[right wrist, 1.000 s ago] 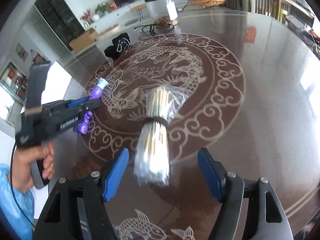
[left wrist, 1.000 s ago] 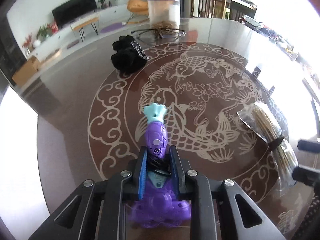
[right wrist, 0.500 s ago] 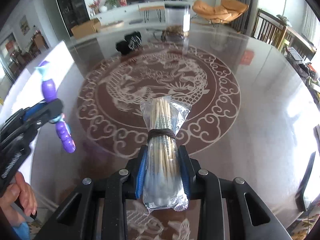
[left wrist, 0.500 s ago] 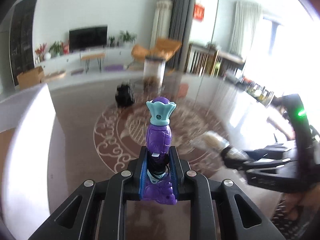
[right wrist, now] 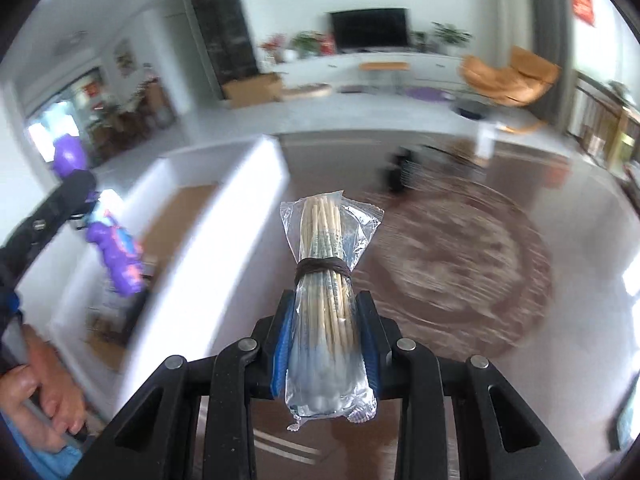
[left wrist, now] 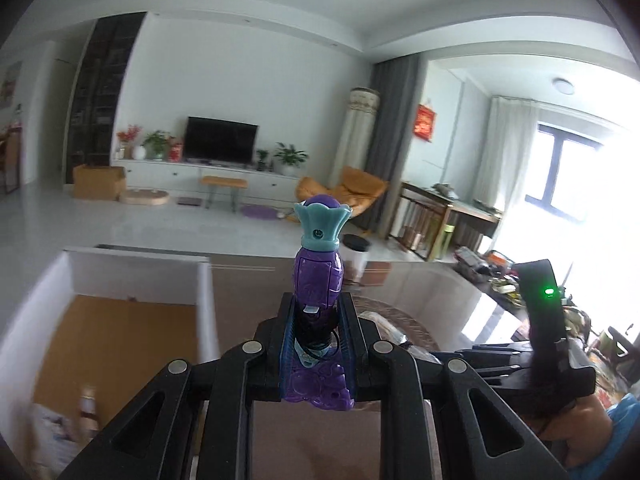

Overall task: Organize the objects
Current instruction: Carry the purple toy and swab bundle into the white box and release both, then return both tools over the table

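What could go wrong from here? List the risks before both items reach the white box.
1. The chopstick bundle sits in a slippery clear wrapper; the right tongs clamp only its lower half, so it could slide out.
2. The purple toy sticks up tall from the left tongs and may clip the white box wall.
3. Both tongs head for the same box, so they may collide.

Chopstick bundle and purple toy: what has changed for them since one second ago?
The right tongs closed on the chopstick bundle and lifted it off the table. The purple toy also rose, toward the white box. The left tongs stayed clamped on the toy.
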### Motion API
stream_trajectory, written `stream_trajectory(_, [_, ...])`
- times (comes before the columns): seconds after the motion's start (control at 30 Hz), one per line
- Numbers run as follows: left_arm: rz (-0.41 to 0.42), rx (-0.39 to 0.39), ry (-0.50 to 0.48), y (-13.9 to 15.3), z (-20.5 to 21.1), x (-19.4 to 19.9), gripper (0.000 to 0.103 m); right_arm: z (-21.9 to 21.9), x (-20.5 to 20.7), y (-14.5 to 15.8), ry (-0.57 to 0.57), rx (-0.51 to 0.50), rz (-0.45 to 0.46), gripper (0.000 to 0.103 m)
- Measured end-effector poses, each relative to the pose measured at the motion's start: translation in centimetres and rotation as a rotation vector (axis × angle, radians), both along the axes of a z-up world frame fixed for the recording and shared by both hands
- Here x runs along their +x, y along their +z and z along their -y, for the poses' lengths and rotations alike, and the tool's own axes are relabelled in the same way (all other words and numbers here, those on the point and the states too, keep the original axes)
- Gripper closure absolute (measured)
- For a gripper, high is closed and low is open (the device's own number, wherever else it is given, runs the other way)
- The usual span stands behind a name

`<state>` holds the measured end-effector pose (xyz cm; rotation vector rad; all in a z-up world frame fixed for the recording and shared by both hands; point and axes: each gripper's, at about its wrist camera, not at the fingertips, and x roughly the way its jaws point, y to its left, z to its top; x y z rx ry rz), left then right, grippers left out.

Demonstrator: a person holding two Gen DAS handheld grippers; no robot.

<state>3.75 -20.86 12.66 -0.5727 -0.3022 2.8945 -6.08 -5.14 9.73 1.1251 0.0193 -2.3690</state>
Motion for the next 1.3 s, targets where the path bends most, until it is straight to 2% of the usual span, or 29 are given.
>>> stream_trajectory(0.13, [0.074,-0.049,0.116,0.2,6.7,0.4,0.083,7.1,0.9,0.5,0.145,-0.061,0.041,0.072])
stream_trajectory(0.23, [0.175,-0.114,0.203,-1.0,11.3,0.7,0.083,12.5,1.4,-0.5,0.232,-0.073,0.085,0.072])
stream_trajectory(0.33, [0.318,-0.138,0.242,-3.6,15.1,-0.6,0.083,16.7,2.0,-2.3,0.292,-0.049,0.101,0.071])
stream_trajectory(0.4, [0.45,-0.155,0.288,-6.3,17.1,-2.3,0.079,18.6,2.1,-3.7,0.315,-0.04,0.125,0.068])
stream_trajectory(0.43, [0.507,-0.161,0.312,-7.5,18.0,-3.0,0.074,19.2,2.1,-4.3,0.32,-0.027,0.143,0.052])
stream_trajectory(0.47, [0.563,-0.172,0.333,-8.8,18.8,-3.6,0.057,19.3,2.3,-4.6,0.32,-0.024,0.145,0.036])
stream_trajectory(0.5, [0.59,-0.182,0.345,-9.5,19.1,-4.0,0.034,19.1,2.4,-4.6,0.317,-0.027,0.131,0.031])
stream_trajectory(0.57, [0.597,-0.218,0.381,-10.4,19.1,-4.4,0.015,18.1,2.9,-4.0,0.307,-0.019,0.076,0.021])
stream_trajectory(0.6, [0.58,-0.231,0.391,-10.2,18.8,-4.2,0.012,17.3,3.1,-3.8,0.297,-0.009,0.045,0.018])
stream_trajectory(0.67, [0.55,-0.244,0.396,-10.0,18.2,-4.5,0.009,15.4,2.9,-3.5,0.262,0.0,-0.006,0.013])
stream_trajectory(0.8, [0.519,-0.207,0.378,-9.7,16.4,-5.3,0.009,10.6,2.0,-3.7,0.153,0.011,-0.072,0.011])
stream_trajectory(0.9, [0.471,-0.196,0.361,-8.2,13.0,-4.8,0.009,5.7,0.8,-5.1,0.037,0.056,-0.116,0.009])
stream_trajectory(1.0, [0.419,-0.204,0.341,-6.8,10.6,-4.5,0.008,-0.3,-0.5,-8.0,-0.113,0.106,-0.103,0.006])
stream_trajectory(1.13, [0.404,-0.253,0.273,-6.7,5.6,-5.9,0.008,-8.3,-2.1,-12.0,-0.294,0.159,-0.031,0.006])
stream_trajectory(1.3, [0.378,-0.342,0.22,-6.6,0.4,-7.2,0.008,-14.8,-2.2,-14.4,-0.423,0.19,0.002,0.006])
